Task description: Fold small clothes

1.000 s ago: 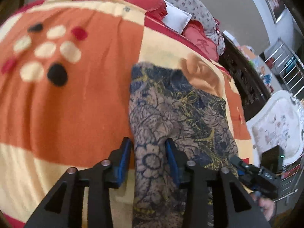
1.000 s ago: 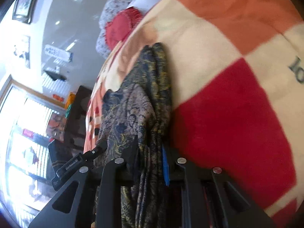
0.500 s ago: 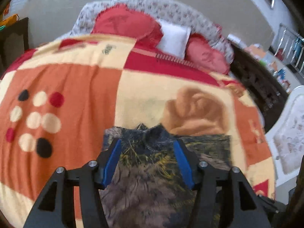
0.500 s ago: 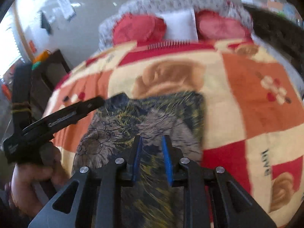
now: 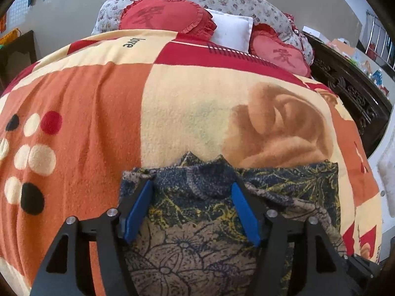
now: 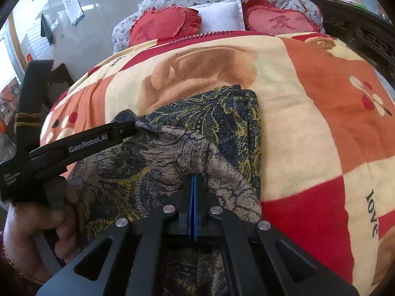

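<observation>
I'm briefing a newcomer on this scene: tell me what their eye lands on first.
First, the dark floral-patterned garment lying partly folded on the orange, cream and red blanket. Next, two red heart cushions flanking a white pillow at the bed's far end. Nearest, the right gripper is shut on a fold of the garment, while the left gripper stands open over its far edge.

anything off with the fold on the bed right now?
Mostly tidy. The patterned garment lies folded on the blanket, right edge straight. Its far left corner is rumpled, peaking up by the left gripper, whose jaws have just opened. Right gripper pinches a puckered ridge.
</observation>
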### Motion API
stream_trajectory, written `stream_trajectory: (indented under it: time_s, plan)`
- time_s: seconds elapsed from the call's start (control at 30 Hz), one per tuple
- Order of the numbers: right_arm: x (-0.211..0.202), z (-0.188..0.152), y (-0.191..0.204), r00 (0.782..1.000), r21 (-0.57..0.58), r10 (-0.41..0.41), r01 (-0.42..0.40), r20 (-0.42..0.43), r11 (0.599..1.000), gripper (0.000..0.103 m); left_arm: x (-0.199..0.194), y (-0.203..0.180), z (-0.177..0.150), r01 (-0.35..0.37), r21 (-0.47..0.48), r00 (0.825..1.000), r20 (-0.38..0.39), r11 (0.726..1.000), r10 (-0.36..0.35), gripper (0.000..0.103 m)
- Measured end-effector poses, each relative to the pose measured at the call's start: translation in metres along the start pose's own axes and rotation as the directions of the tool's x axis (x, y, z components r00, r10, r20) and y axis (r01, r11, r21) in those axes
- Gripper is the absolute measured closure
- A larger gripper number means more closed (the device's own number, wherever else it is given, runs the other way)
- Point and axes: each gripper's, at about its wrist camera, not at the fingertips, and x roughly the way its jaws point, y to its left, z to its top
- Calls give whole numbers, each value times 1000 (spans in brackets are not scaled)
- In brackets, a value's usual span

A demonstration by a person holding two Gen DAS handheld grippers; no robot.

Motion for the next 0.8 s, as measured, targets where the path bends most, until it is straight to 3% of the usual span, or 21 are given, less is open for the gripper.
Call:
stream_trajectory:
  time_s: [0.13, 0.23, 0.37, 0.43, 0.53, 0.63, 0.7, 0.77, 0.8]
  plan:
    - [-18, 4, -4, 998, 48, 45, -42, -50, 998, 92, -20, 6, 9, 40, 21, 998, -47, 999, -39, 34]
    - [-68, -7, 10, 1000, -36, 27, -28, -2, 999, 84, -69, 17, 1, 112, 39, 994, -12, 993, -111, 34]
    - [-116, -48, 29, 999, -157, 52, -50, 9, 986, 83, -131, 17, -50, 147, 115, 989, -5, 982, -148, 34]
    - [-129, -69, 38, 997, -213, 70, -66, 14, 975, 83, -139, 13, -78, 164, 140, 986, -32, 977, -161, 34]
    - [-116, -95, 40, 998, -254, 39, -48, -41, 966, 83, -110, 5, -112, 105, 154, 988, -131, 983, -85, 32]
    - [-99, -108, 26, 995, -216, 82, -91, -51, 972, 84, -108, -8, -121, 23, 225, 998, -67, 974, -9, 25]
    - [-99, -110, 20, 993, -191, 113, -119, -40, 974, 84, -107, -7, -120, 15, 185, 997, -75, 983, -1, 19]
    - [-101, -114, 19, 993, -200, 119, -121, -20, 972, 84, -102, -2, -121, -14, 132, 996, -82, 991, 25, 1]
    - [-102, -116, 19, 993, -207, 121, -120, -7, 971, 84, -97, 6, -122, -2, 75, 995, -101, 997, 10, 0]
